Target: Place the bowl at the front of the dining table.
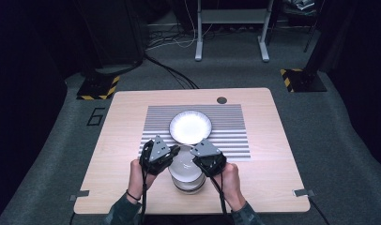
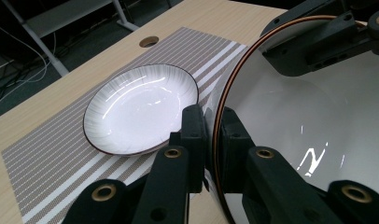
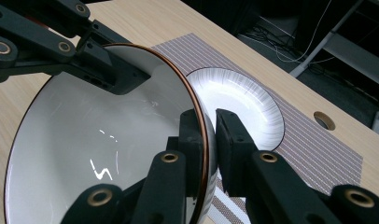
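High view: the left gripper (image 1: 172, 152) and right gripper (image 1: 198, 152) pinch opposite rim sides of a white glossy bowl with a copper rim (image 1: 185, 165) atop a stack near the wooden table's (image 1: 273, 154) front edge.

Left gripper view: jaws clamp the bowl rim, beside a white ribbed plate (image 2: 141, 114) on the striped placemat (image 2: 47, 158).

Right gripper view: jaws clamp the rim.

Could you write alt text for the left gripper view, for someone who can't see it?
Two black jaws of the left gripper pinch the copper-edged rim of a white bowl, one jaw inside and one outside. The right gripper clamps the bowl's far rim. Beyond, a white ribbed plate lies on a striped placemat on a wooden table.
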`<state>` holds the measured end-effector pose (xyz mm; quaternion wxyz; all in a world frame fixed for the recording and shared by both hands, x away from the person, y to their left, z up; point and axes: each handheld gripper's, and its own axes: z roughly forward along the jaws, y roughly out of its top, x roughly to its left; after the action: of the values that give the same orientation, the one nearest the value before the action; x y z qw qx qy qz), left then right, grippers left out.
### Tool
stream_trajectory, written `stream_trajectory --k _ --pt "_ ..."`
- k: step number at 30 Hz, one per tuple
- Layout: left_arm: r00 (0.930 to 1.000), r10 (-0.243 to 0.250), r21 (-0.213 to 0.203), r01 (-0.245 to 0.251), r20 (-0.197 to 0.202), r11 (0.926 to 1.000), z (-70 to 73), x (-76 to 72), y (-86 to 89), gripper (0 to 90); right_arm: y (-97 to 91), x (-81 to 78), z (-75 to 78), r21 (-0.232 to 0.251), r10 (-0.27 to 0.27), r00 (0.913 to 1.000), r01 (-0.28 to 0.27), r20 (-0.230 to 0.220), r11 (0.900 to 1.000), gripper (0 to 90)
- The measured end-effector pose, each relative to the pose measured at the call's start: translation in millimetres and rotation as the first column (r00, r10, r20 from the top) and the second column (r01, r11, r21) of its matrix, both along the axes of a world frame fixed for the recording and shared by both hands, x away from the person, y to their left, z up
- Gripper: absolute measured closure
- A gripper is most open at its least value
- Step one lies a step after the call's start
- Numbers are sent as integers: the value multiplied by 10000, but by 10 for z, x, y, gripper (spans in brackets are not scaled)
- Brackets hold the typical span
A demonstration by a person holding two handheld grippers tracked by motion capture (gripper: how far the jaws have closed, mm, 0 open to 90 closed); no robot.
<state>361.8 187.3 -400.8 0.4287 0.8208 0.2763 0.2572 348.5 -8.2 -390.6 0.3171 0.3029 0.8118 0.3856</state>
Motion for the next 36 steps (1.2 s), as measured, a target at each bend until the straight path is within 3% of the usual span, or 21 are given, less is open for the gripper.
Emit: stream_trajectory --k 36 --pt "9998 -4 -64 5 194 10000 181 221 -38 826 -9 204 177 -157 -170 9997 172 157 9997 810"
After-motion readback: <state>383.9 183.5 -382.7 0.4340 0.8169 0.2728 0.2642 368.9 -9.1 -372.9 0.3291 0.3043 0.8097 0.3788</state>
